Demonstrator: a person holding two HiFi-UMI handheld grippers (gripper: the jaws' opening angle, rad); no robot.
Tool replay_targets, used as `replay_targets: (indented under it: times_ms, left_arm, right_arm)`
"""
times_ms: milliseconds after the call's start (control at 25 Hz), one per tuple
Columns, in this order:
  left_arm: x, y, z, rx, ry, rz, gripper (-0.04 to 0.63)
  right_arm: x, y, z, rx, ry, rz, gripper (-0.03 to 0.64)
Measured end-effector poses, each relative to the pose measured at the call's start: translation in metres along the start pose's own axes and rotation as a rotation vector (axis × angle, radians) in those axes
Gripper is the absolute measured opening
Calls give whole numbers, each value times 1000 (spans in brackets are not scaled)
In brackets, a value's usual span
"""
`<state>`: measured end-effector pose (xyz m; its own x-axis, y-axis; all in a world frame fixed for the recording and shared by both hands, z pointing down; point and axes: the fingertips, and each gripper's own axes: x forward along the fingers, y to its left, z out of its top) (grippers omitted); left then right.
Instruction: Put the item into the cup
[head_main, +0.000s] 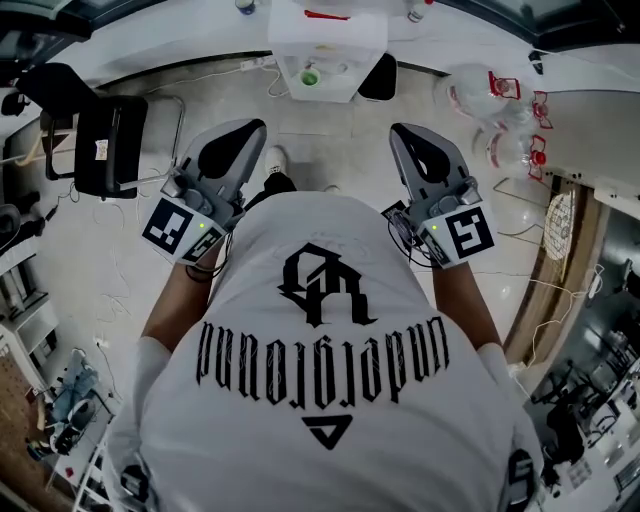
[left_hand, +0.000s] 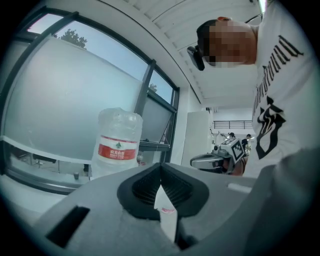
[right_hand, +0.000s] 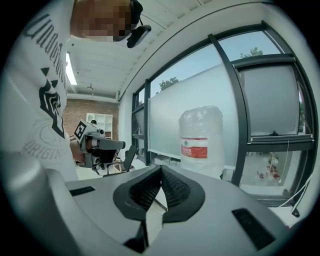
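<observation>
You hold both tools in front of your chest, side by side and apart, pointing toward 12 o'clock. Your left tool (left_hand: 161, 166) is pressed together at the tips. A pale sliver with a reddish mark shows in the slot behind its pads, and I cannot tell what it is. Your right tool (right_hand: 161, 166) is pressed together too, with nothing pinched. Neither tool touches anything.

The white table (head_main: 326, 40) stands at 12 o'clock, well ahead of both tools. A small green thing (head_main: 310, 75) sits there — too small to tell whether it is the item or the cup. Clear water jugs (head_main: 485, 105) with red labels are at 2 o'clock, and a black chair (head_main: 108, 145) stands at 10 o'clock — both well apart from your hands.
</observation>
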<state>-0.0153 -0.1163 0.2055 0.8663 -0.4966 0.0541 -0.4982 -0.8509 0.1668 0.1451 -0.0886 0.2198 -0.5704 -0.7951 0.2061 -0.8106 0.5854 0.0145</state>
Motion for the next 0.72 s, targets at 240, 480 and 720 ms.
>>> replay_targets:
  times_ms: [240,480,720]
  left_arm:
    - [-3,-13,3,10,-21,33,14]
    - [-11,-33,4,21,-28,62,14]
    - [-34,-51,5,16,-14,102,14]
  right_arm:
    - [-15,-2,2,10,-20,9,14]
    - [-29,2,12,-6,-50,46,14]
    - [-40,19,16,-6,-51,92,14]
